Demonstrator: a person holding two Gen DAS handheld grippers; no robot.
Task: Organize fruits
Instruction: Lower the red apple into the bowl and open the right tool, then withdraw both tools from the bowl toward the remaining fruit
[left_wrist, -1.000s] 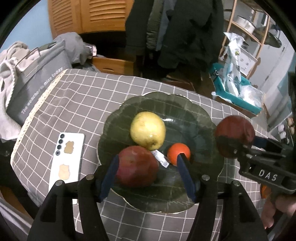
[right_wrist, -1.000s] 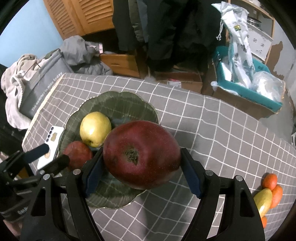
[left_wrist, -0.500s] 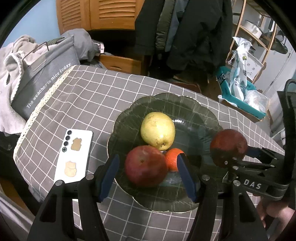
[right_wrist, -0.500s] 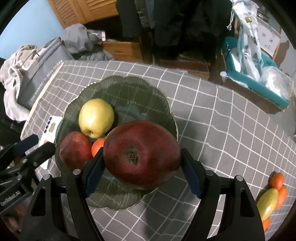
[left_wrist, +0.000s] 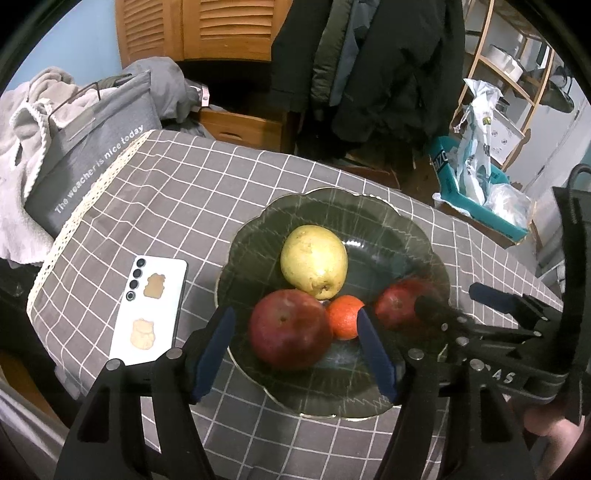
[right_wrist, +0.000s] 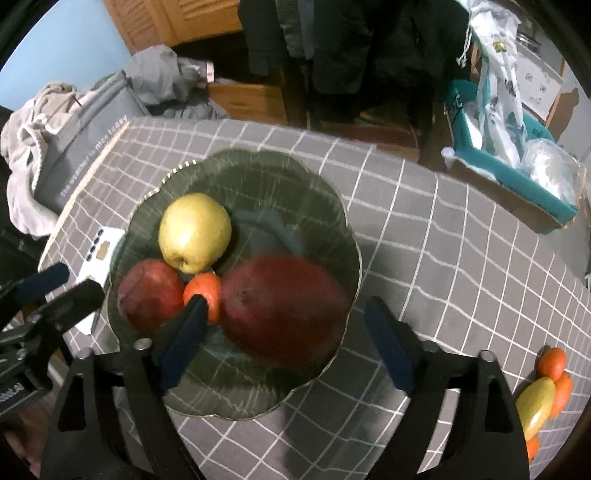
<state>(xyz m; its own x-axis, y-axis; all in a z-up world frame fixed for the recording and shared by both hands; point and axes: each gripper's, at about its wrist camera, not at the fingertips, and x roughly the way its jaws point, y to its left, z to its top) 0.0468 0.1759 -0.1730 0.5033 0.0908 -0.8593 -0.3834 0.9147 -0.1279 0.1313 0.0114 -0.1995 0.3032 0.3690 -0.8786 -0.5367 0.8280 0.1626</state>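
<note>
A dark green scalloped plate holds a yellow pear, a red apple and a small tangerine. A large dark red fruit lies on the plate's right side. My right gripper straddles it with jaws opening; the pads stand clear of it. My left gripper hangs over the red apple, jaws opening, with gaps on both sides.
A white phone lies left of the plate on the grey checked tablecloth. More tangerines and a yellow-green fruit sit at the table's right edge. A grey bag and a teal box stand beyond.
The right jaws have spread wide and the large red fruit, gripped before, now rests on the plate. The left jaws have widened a little around the red apple.
</note>
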